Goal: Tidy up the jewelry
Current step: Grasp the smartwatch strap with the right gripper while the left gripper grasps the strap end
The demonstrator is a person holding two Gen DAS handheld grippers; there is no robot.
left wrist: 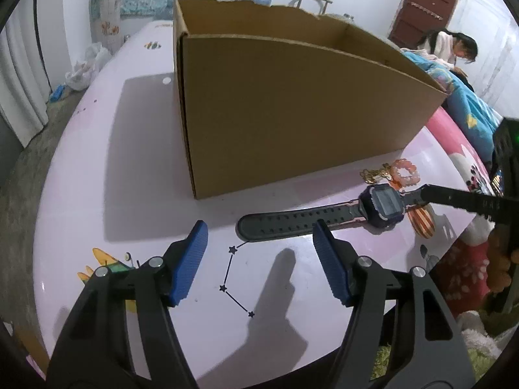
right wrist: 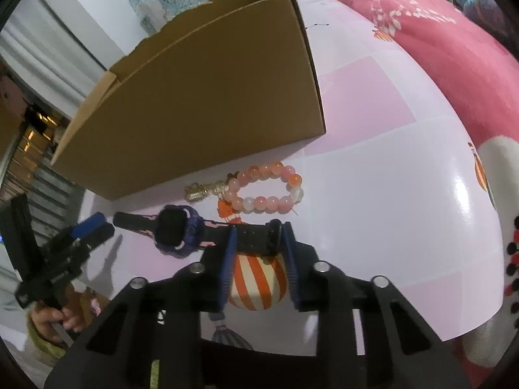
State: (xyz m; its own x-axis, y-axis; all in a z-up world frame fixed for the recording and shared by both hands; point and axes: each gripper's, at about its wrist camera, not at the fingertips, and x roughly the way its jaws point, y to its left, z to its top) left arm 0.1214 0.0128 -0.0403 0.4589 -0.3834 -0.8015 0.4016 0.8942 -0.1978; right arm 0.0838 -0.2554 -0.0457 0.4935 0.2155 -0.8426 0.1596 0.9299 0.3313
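Home bedroom: floral bedding (right wrist: 438, 48), curtains (left wrist: 19, 97), wooden door (left wrist: 421, 9).

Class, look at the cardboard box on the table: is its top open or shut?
Open. The cardboard box has no flaps over its top; the left wrist view looks past the torn rim onto its inner back wall.

We cannot see inside the cardboard box (left wrist: 292, 103) beyond our jaws; its near wall hides the floor. Between the right jaws, the watch (right wrist: 176, 228) strap's underside is hidden. The gold trinket (right wrist: 198, 193) beyond is too small to identify.
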